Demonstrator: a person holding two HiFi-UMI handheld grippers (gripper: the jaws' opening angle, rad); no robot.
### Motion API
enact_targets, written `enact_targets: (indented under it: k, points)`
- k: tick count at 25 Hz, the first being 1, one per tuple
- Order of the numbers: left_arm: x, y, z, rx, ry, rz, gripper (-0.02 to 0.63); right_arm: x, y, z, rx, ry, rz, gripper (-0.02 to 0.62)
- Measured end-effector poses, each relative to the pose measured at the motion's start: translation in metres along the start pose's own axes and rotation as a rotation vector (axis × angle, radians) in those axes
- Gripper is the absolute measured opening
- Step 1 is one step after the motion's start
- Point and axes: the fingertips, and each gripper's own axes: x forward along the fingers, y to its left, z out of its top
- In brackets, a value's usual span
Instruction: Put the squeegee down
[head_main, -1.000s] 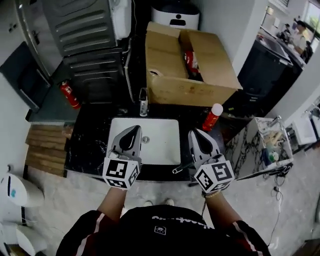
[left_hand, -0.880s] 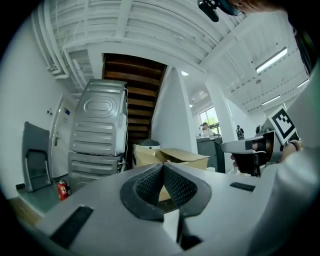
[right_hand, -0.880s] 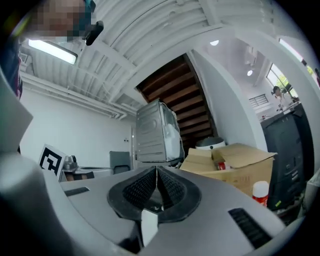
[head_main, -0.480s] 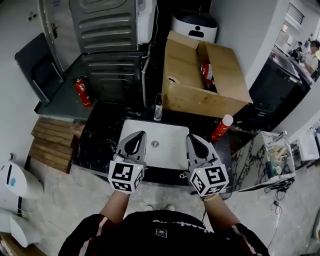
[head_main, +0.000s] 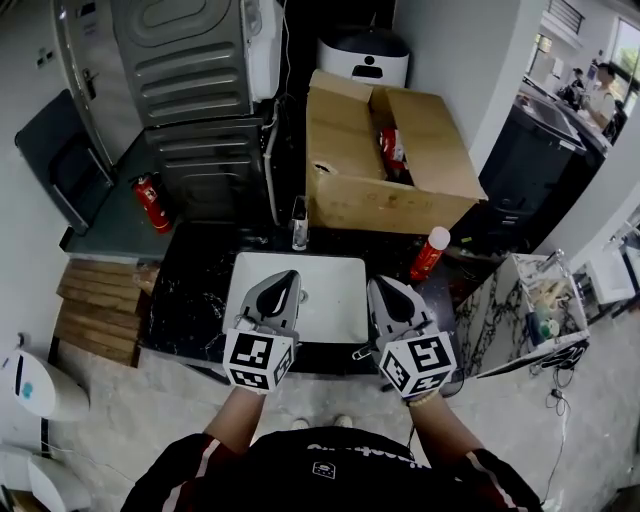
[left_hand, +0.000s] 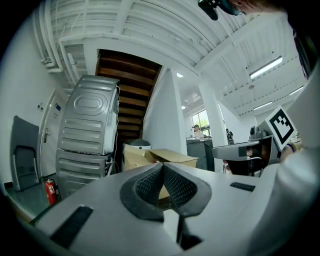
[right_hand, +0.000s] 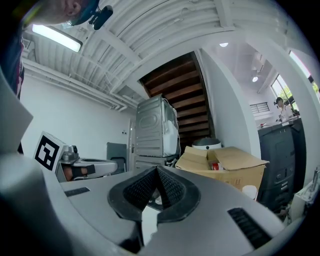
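Note:
No squeegee shows clearly in any view. In the head view both grippers hang level over the front of a white sink (head_main: 330, 272) set in a black marble counter (head_main: 190, 295). My left gripper (head_main: 288, 276) is shut, its pads meeting with nothing between them (left_hand: 162, 166). The right gripper (head_main: 380, 284) is also shut and holds nothing (right_hand: 156, 168). A short grey stick (head_main: 357, 352) pokes out by the right gripper's left side at the counter's front edge; I cannot tell what it is.
A slim bottle or tap (head_main: 299, 222) stands behind the sink, and a red spray can with a white cap (head_main: 428, 253) at the counter's right. Behind are an open cardboard box (head_main: 350, 190), a grey ribbed appliance (head_main: 190, 60) and a red fire extinguisher (head_main: 150, 202). A small marble table (head_main: 520, 315) stands right.
The head camera has swung, so the scene shifted in the picture. Both grippers stay shut and empty over the sink's front; the right one has edged slightly toward the sink.

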Motion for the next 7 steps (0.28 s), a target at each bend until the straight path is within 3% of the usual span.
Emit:
enact_targets:
  k: [7]
  points:
    - [-0.0001, -0.0045, 0.003, 0.008, 0.0, -0.002, 0.012, -0.0035, -0.0023, 0.0008, 0.001, 0.004, 0.003, 0.038]
